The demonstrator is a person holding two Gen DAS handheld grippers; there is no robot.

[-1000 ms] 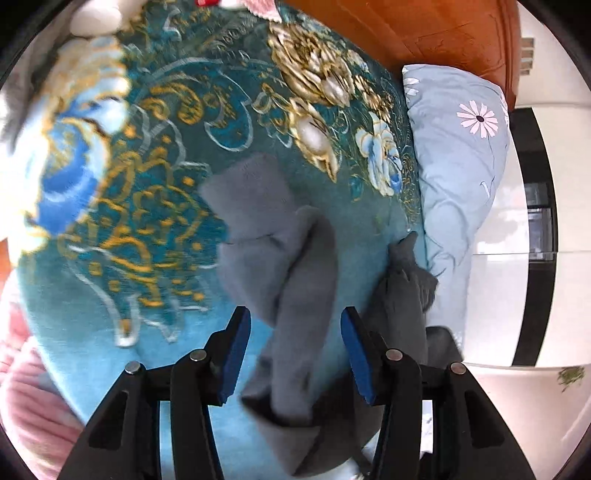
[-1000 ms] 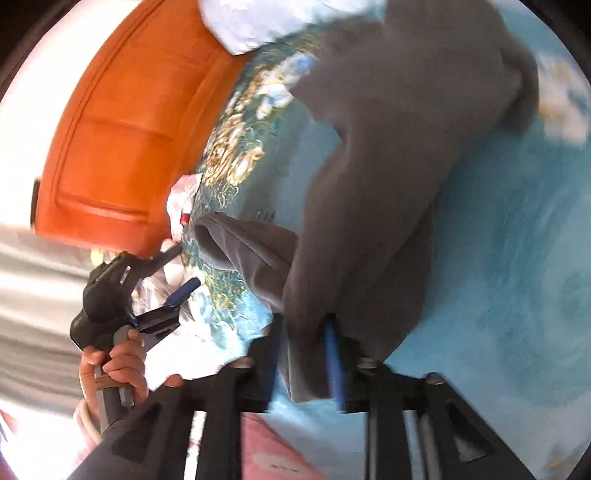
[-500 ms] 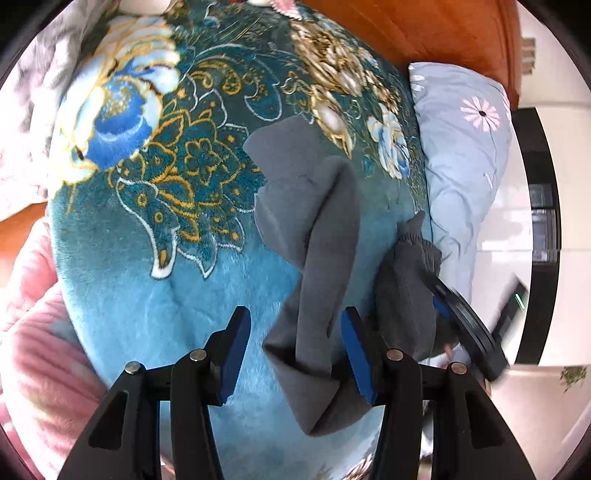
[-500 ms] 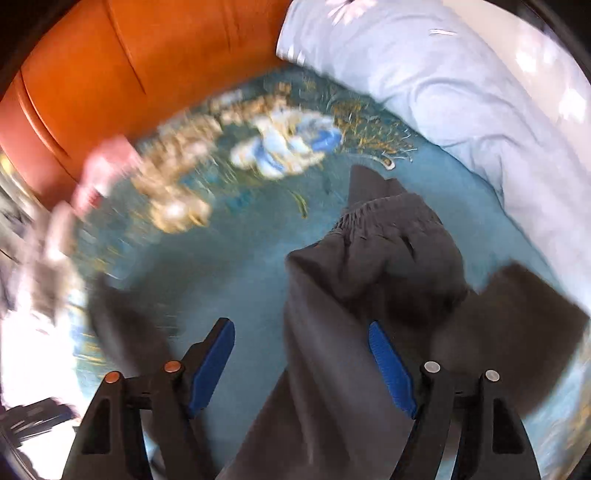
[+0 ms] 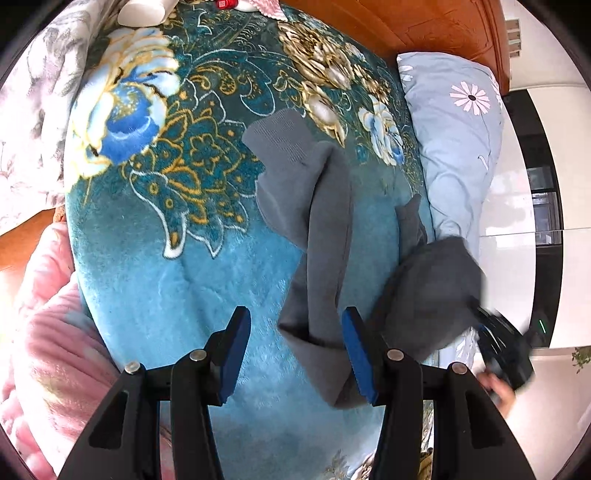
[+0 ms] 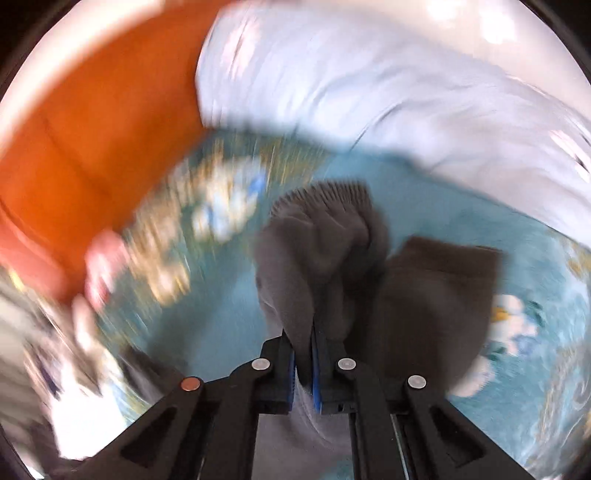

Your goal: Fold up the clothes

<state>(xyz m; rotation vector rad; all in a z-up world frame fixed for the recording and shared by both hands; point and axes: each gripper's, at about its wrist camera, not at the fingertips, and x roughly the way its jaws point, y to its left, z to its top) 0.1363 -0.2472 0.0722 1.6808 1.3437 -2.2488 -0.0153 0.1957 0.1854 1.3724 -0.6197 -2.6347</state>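
Note:
A grey garment (image 5: 325, 206) lies stretched along the teal flowered blanket (image 5: 155, 280). My left gripper (image 5: 295, 317) hovers over its near end, open, blue pads apart. The cloth runs under the right finger and neither pad presses it. At the right, a bunched part of the garment (image 5: 432, 288) is lifted off the blanket by my right gripper (image 5: 502, 347), held in a person's hand (image 5: 496, 387). In the blurred right wrist view, the right gripper (image 6: 303, 332) is shut on a fold of the grey garment (image 6: 325, 251), whose ribbed end hangs beyond the pads.
An orange wooden headboard (image 5: 424, 26) bounds the far side. A light blue flowered pillow (image 5: 454, 140) lies along the blanket's right edge, and pink bedding (image 5: 44, 332) lies at the left. White floor and a dark doorway are beyond the bed.
The right gripper let go of one part of the garment, opened wide over the ribbed end, then shut on it and raised it. The left gripper drifted a little, still open.

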